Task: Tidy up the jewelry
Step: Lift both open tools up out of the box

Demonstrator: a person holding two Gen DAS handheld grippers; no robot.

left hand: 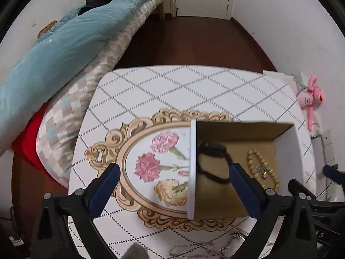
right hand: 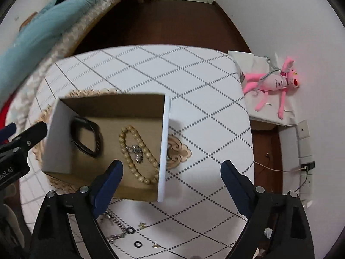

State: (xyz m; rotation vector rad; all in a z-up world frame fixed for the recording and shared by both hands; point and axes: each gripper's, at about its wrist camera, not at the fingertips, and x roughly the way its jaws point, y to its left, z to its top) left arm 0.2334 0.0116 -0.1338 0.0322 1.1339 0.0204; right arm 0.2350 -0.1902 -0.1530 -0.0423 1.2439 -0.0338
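An open cardboard box (right hand: 165, 142) (left hand: 192, 168) stands on the table. In it lie a black bracelet (right hand: 86, 137) (left hand: 212, 161), a beige bead bracelet (right hand: 138, 151) (left hand: 262, 167) and a small silver piece (right hand: 135, 150). My right gripper (right hand: 171, 172) is open and empty above the box's near right corner. My left gripper (left hand: 173, 176) is open and empty over the box's left wall. Loose jewelry lies on the table near me: a silver chain (right hand: 117, 228) (left hand: 207, 248), two black rings (right hand: 138, 244), small gold earrings (right hand: 142, 225).
The table (right hand: 194, 82) has a white diamond-pattern cloth and an ornate floral mat (left hand: 155, 161) under the box. A bed with a blue duvet (left hand: 64, 43) is at the left. A pink plush toy (right hand: 273, 84) lies on a white bag at the right.
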